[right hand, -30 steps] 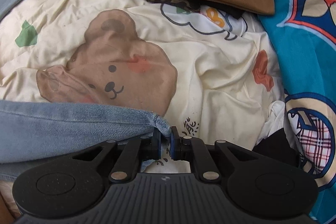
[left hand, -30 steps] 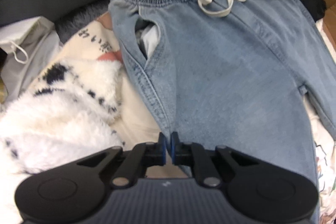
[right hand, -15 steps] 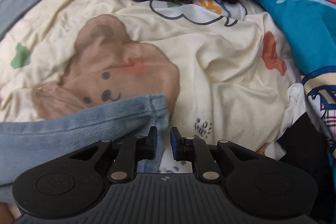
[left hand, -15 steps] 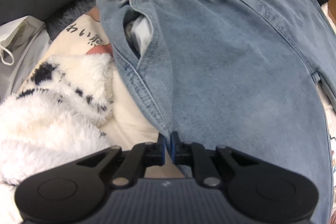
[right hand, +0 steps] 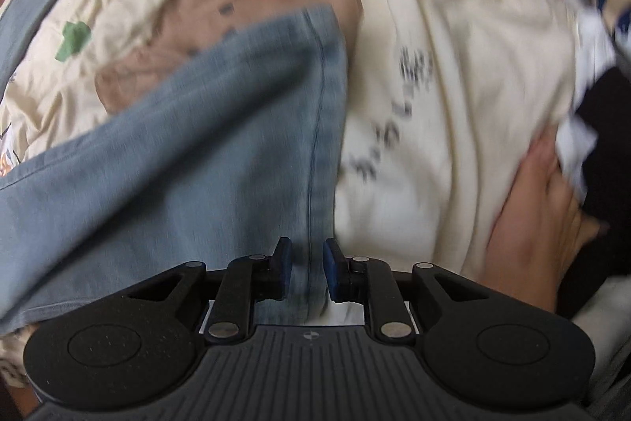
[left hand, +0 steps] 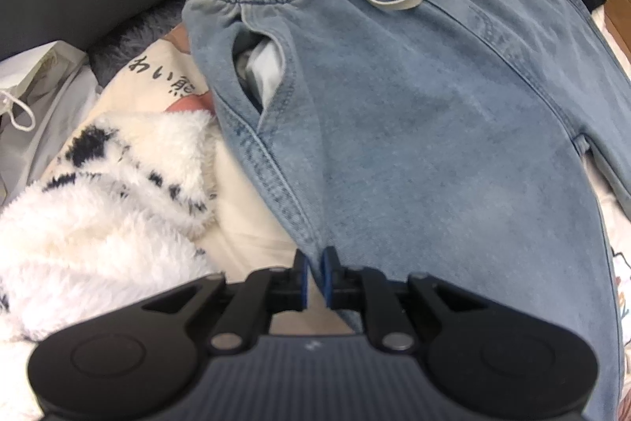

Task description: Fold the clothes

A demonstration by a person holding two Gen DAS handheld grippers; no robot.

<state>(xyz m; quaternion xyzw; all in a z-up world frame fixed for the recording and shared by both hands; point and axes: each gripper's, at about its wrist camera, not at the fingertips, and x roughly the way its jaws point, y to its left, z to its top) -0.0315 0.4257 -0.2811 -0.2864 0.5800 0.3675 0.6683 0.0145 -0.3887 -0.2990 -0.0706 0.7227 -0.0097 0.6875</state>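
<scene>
Light blue denim trousers (left hand: 434, 129) spread over a cream bear-print blanket (right hand: 453, 105), waistband far. Left gripper (left hand: 314, 277) pinched shut on the trousers' side seam. Right gripper (right hand: 307, 273) parted, straddling the hem edge, gripping nothing. White fluffy garment (left hand: 98, 219) at left.

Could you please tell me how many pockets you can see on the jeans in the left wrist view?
1: the jeans show one open side pocket below the waistband's left end, pale lining visible. A matching pocket on the far side may be hidden.
</scene>
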